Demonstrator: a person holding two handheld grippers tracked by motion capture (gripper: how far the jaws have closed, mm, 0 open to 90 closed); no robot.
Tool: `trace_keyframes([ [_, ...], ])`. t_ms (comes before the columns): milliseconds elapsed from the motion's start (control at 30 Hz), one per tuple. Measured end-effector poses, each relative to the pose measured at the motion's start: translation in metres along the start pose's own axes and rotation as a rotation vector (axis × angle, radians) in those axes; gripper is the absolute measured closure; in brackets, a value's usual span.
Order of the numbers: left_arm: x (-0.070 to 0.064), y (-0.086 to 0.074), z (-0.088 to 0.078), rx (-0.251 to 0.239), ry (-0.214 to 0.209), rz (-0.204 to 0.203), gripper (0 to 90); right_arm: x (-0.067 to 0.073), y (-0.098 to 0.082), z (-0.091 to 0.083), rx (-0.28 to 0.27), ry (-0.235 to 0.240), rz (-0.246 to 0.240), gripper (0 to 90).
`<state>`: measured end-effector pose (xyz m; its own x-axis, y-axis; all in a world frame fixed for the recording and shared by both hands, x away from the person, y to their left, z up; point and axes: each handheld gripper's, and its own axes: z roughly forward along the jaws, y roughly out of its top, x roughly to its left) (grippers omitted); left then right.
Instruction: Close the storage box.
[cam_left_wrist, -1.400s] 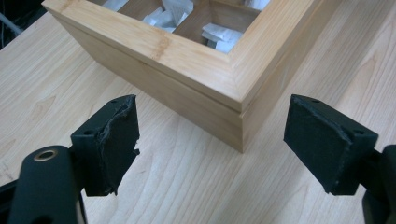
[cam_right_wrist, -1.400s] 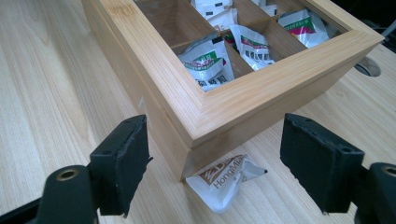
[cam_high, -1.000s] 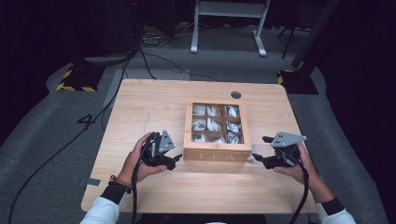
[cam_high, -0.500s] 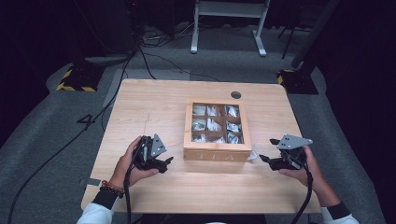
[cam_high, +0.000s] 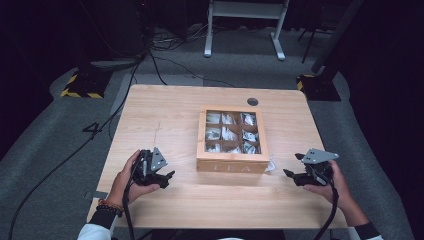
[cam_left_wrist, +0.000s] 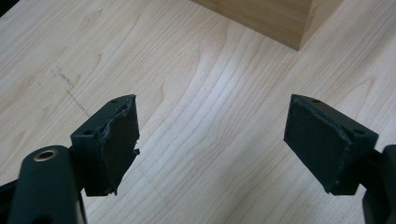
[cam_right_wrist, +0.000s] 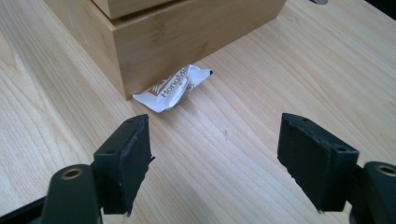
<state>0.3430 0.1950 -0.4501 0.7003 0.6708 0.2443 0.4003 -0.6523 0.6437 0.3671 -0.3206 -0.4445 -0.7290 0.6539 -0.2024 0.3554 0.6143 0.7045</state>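
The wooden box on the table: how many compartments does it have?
9. The wooden box has three rows of three compartments, side by side under its top, each with light packets inside. One more packet lies outside, against the box's corner.

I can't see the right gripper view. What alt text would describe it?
A crumpled white packet with brown lettering lies on the wooden table against the corner of a wooden box. The right gripper has its two black jaws spread open in the foreground, pointing toward it.
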Motion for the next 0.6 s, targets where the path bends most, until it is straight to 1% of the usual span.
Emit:
trace_keyframes([
  [67,0.001,-0.004,0.000,0.004,-0.006,-0.003,18.5,-0.001,-0.004,0.000,0.006,0.001,0.007,26.3],
  [133,0.001,-0.009,0.001,0.014,-0.006,-0.011,18.7,-0.002,-0.009,0.001,0.014,-0.008,0.008,26.4],
  [167,0.001,-0.009,0.001,0.014,-0.006,-0.011,18.7,-0.002,-0.009,0.001,0.014,-0.008,0.008,26.4],
  [267,0.001,-0.016,0.002,0.029,-0.010,-0.018,18.7,-0.002,-0.015,0.000,0.020,-0.002,0.017,26.2],
  [300,0.001,-0.018,0.003,0.033,-0.014,-0.020,18.7,-0.002,-0.018,-0.001,0.020,-0.008,0.020,26.2],
  [400,0.001,-0.023,0.004,0.042,-0.022,-0.028,18.6,-0.004,-0.024,-0.003,0.019,-0.003,0.041,26.1],
  [500,0.001,-0.028,0.004,0.042,-0.027,-0.032,18.6,-0.006,-0.032,-0.004,0.022,-0.007,0.055,26.0],
  [600,0.001,-0.033,0.003,0.039,-0.036,-0.044,18.4,-0.008,-0.043,-0.006,0.018,-0.006,0.084,26.3],
])
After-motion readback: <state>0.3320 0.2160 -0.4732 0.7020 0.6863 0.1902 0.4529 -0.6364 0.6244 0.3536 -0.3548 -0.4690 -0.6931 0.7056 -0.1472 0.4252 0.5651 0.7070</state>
